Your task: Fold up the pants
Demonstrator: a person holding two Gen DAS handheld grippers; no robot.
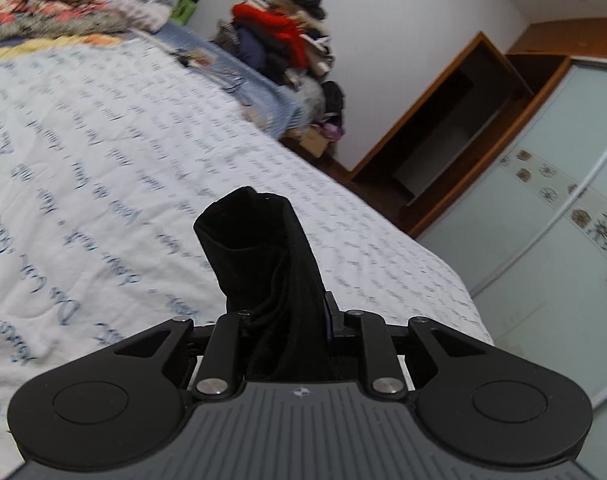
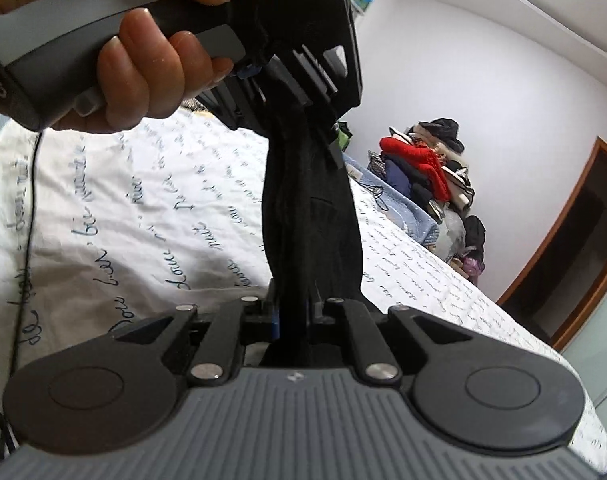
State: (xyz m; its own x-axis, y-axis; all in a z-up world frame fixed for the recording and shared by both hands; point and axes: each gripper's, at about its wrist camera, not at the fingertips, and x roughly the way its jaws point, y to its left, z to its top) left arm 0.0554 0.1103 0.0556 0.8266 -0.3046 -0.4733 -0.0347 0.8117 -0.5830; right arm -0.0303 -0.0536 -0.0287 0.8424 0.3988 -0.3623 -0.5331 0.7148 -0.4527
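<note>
The black pants (image 1: 263,264) are bunched into a thick roll that sticks out forward between the jaws of my left gripper (image 1: 287,316), which is shut on the fabric above the bed. In the right wrist view the pants (image 2: 311,220) hang as a taut dark band between the two tools. My right gripper (image 2: 293,308) is shut on their lower end. A hand (image 2: 143,72) holds the left gripper (image 2: 323,120) higher up, clamped on the upper end. The cloth hides the fingertips of both grippers.
The bed's white sheet with blue script (image 1: 103,140) spreads below both grippers. A floral quilt (image 1: 35,4) lies at its far end. A heap of clothes (image 2: 427,168) stands by the wall, with a wooden cabinet (image 1: 443,128) and a pale sliding wardrobe door (image 1: 543,208) to the right. A cable (image 2: 27,200) hangs at the left.
</note>
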